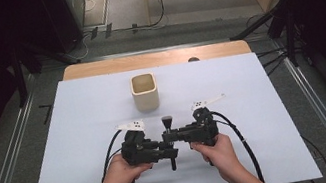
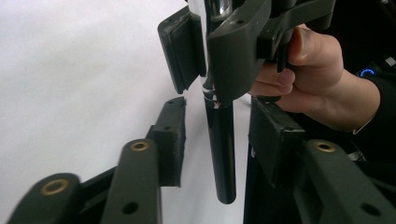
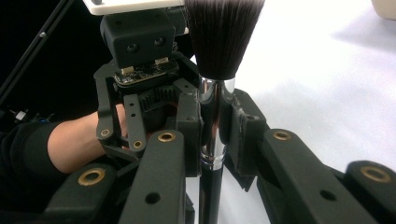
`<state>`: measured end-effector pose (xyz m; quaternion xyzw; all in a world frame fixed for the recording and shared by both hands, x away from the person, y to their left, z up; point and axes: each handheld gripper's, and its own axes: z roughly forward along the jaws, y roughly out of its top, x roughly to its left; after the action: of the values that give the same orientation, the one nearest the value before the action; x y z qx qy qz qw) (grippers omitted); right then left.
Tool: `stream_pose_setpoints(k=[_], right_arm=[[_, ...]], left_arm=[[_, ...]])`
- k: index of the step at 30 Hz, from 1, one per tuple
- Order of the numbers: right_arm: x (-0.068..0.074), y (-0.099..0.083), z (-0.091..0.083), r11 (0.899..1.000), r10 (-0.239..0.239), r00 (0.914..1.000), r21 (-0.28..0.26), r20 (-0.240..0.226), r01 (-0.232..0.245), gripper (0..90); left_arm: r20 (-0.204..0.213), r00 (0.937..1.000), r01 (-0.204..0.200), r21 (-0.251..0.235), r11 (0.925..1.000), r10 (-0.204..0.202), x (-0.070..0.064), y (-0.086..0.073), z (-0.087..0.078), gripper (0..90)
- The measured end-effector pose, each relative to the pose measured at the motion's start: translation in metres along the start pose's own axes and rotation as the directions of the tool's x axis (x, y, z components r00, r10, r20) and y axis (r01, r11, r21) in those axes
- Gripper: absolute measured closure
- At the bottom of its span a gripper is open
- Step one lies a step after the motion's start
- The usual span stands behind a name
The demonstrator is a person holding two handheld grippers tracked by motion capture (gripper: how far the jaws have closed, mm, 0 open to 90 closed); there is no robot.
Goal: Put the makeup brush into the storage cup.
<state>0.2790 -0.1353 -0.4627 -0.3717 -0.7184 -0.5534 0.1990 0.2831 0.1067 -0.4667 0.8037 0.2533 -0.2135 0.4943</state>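
Observation:
A makeup brush with dark bristles, a silver ferrule and a black handle stands upright just above the white mat. My right gripper is shut on the ferrule, as seen in the right gripper view. My left gripper faces it from the other side. Its jaws stand open on either side of the black handle, below the right gripper, with a gap on each side. A hand holds each gripper near the table's front edge.
A cream square cup stands upright on the mat, beyond the grippers at centre. The white mat covers most of the wooden table. Black cables trail from both grippers toward the front edge.

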Motion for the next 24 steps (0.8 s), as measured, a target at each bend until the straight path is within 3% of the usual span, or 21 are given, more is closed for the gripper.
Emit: stream_pose_setpoints(k=[11,15,24], right_arm=[[0.0007,-0.0007,0.001,1.0,-0.007,1.0,0.003,0.007,0.007,78.1],[0.0008,-0.0009,0.0013,1.0,-0.014,0.9999,0.0,0.01,0.014,78.1],[0.0014,-0.001,0.0009,1.0,-0.022,0.9996,-0.006,0.018,0.022,78.0]], left_arm=[[-0.006,1.0,0.003,-0.023,0.9997,-0.003,0.0007,0.0005,-0.0032,73.8],[-0.015,0.9999,-0.004,-0.02,0.9998,0.004,0.0002,0.0006,-0.003,76.8],[-0.022,0.9996,0.02,-0.021,0.9996,-0.02,0.0015,0.0014,-0.0037,79.0]])
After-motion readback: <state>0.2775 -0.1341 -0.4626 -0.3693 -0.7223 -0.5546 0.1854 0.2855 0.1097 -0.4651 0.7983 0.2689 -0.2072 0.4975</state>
